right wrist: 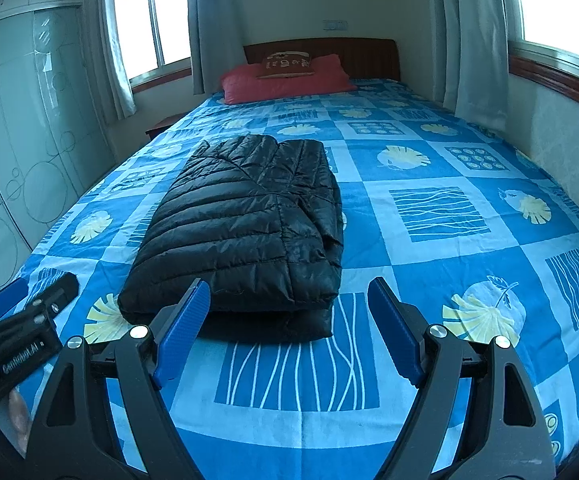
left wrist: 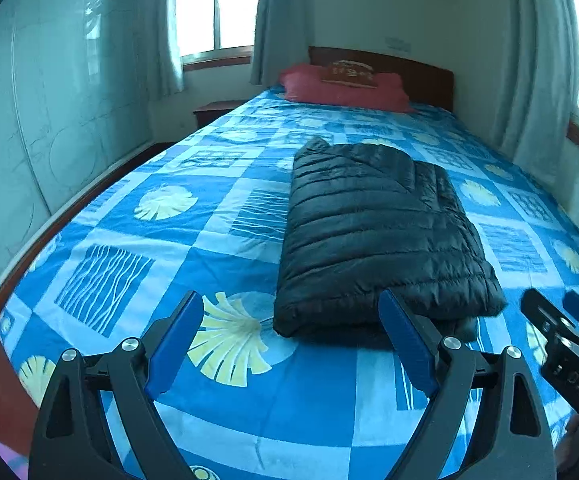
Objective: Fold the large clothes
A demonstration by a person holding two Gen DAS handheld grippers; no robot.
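Item: my left gripper [left wrist: 291, 336], blue pads [left wrist: 177, 344] spread wide, nothing between them, held above the bedsheet [left wrist: 129, 216].
Item: my right gripper [right wrist: 289, 326], jaws likewise wide and empty.
Item: black puffer jacket [left wrist: 373, 224], folded into a thick rectangle, lying flat on the blue patterned sheet just beyond both sets of fingertips. Its near edge sits ahead of my left gripper's right finger and my right gripper's left finger, clasped by neither.
Item: red pillow [right wrist: 285, 78] against the wooden headboard [right wrist: 369, 54], well apart from the jacket.

Two low wrist views, shared bed [left wrist: 249, 420]
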